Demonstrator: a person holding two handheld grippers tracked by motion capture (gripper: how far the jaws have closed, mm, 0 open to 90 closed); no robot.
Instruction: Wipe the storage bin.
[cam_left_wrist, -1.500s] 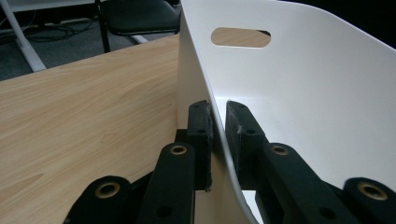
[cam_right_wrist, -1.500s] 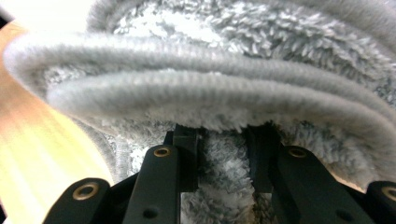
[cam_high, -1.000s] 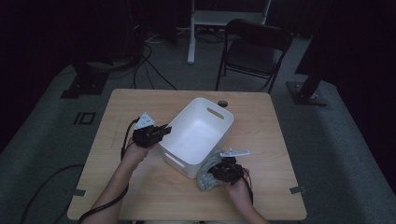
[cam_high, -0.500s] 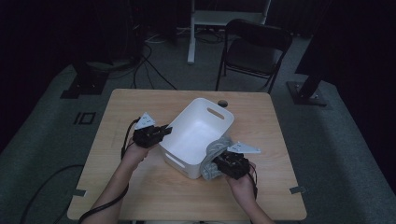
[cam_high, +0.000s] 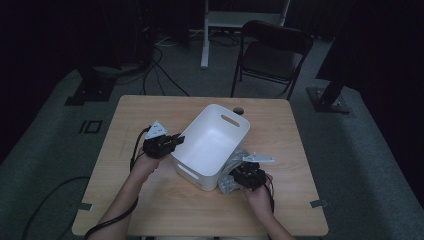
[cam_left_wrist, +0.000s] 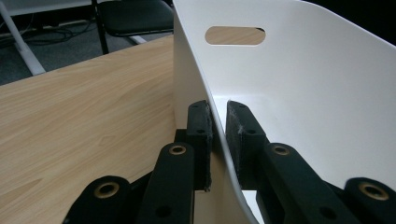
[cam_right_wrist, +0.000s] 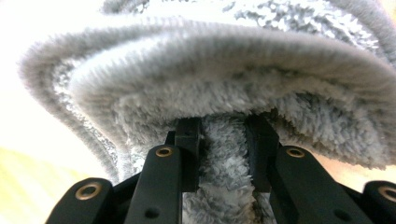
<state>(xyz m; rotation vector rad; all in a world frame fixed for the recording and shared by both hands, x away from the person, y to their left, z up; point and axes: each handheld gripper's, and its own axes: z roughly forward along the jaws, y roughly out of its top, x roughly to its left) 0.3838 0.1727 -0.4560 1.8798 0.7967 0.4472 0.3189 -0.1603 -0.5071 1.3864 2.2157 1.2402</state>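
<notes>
Dark floor, cables and a black folding chair (cam_high: 272, 55) surround the wooden table (cam_high: 150, 210), where a white bin (cam_high: 212, 145) sits slightly tilted near the middle. Since a second ago the bin has hardly shifted, while the right gripper (cam_high: 243, 172) has carried a grey fluffy cloth (cam_high: 231, 176) from the table up against the bin's near right wall. Its jaws are pinched on a fold of that cloth (cam_right_wrist: 224, 93), which hides nearly everything beyond it. The left gripper (cam_high: 172, 142) stays clamped on the bin's left wall (cam_left_wrist: 212, 121), one jaw outside, one inside. A small dark object (cam_high: 238, 110) behind the bin is too dim to identify.
</notes>
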